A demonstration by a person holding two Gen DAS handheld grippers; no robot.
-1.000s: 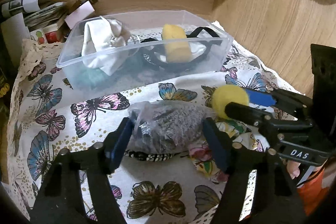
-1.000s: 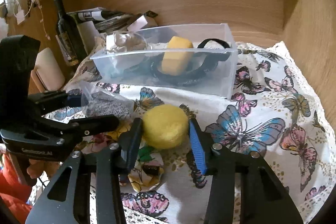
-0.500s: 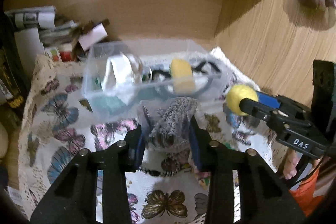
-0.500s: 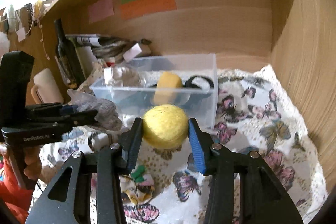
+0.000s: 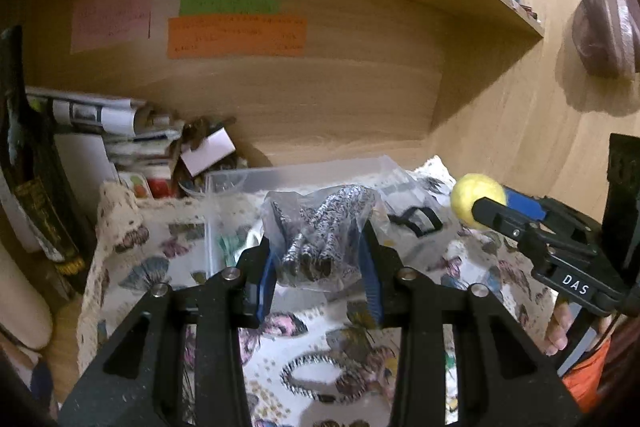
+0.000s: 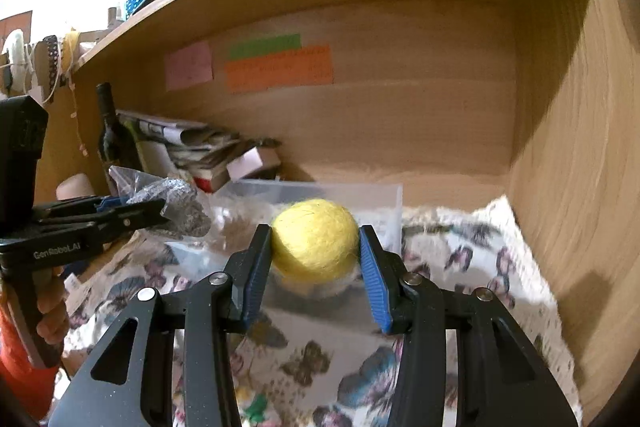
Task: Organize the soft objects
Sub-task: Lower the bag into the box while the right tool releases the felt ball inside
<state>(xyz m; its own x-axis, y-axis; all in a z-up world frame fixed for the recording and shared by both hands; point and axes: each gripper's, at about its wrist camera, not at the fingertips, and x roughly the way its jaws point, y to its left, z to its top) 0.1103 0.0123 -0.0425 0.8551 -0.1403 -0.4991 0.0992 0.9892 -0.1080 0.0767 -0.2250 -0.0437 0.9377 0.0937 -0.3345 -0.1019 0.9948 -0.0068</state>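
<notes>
Both tongs lifted; only left view shows black strap in bin

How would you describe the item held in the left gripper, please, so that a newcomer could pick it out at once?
Start at the clear plastic bin on the butterfly-print cloth under the wooden shelf. Just in front of it, raised off the cloth, the left gripper clamps a clear bag of grey speckled fabric. Unlike the round yellow wool ball in the right gripper, it is crinkly, transparent and lumpy.
</notes>
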